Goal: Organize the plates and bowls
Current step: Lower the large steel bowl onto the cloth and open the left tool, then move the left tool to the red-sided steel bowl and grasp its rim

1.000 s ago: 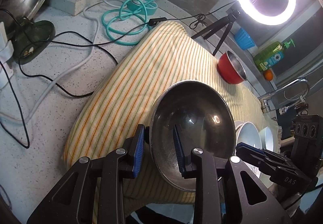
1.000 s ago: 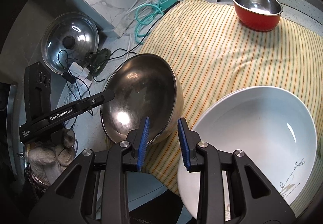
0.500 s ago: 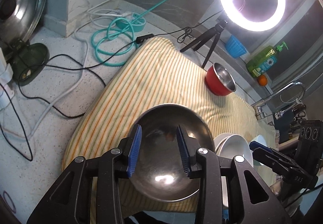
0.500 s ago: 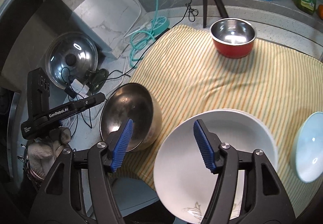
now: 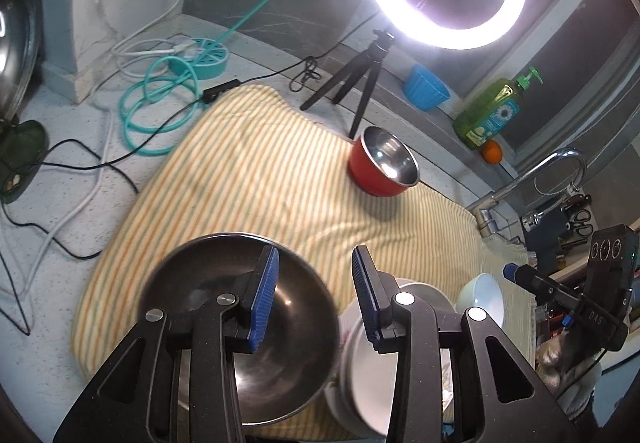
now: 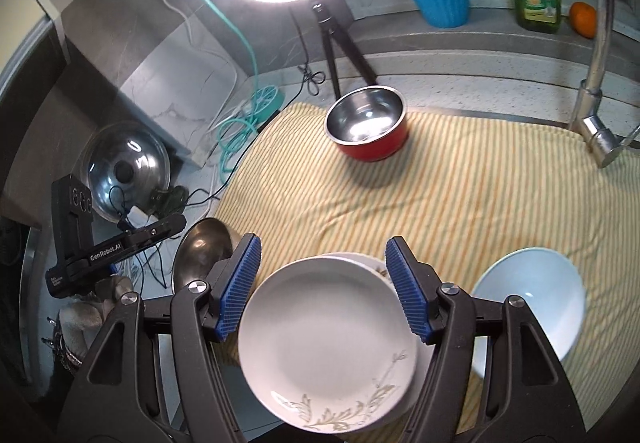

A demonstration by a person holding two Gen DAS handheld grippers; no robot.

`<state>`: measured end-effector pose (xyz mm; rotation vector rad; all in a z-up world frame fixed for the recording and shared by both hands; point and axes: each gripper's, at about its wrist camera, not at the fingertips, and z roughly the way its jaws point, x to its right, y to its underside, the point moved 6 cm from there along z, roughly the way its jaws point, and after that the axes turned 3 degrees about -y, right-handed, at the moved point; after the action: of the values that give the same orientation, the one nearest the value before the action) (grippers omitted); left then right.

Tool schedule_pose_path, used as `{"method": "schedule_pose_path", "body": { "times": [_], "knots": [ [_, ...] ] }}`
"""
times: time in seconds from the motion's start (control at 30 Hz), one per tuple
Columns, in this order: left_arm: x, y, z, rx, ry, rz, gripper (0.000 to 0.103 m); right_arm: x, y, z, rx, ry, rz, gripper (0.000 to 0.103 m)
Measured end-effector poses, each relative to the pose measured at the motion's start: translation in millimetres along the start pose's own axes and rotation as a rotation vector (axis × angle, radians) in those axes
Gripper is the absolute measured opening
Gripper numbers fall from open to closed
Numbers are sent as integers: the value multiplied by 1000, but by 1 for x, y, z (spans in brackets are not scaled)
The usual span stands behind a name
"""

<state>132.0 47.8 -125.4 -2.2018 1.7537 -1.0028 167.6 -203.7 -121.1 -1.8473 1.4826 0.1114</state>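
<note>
— Bowls first: where's the steel bowl (image 5: 240, 323)?
— Far left on the striped cloth (image 5: 260, 179), under the left claw (image 5: 314, 297) — jaws apart, gripping nothing.
— Then?
— Stacked white plates (image 6: 332, 347) under the right claw (image 6: 322, 291), jaws also spread wide, then a pale blue bowl (image 6: 532, 295). A red bowl (image 6: 368, 131) sits farther back.

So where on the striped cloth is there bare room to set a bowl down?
The cloth is bare between the red bowl and the plates. The near edge is crowded: steel bowl, plates, pale blue bowl.
</note>
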Motion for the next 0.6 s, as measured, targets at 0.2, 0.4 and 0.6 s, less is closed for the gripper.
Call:
{"method": "schedule_pose_path", "body": {
  "times": [0.2,0.4,0.6],
  "knots": [
    [25,-3,11,0,15,37,36,19,-11,-7,15,17,0,68],
    [48,-22,27,-8,7,99,37,33,-24,6,6,33,19,68],
    [57,-47,60,-62,19,117,37,50,-45,27,3,52,56,68]
  ]
}}
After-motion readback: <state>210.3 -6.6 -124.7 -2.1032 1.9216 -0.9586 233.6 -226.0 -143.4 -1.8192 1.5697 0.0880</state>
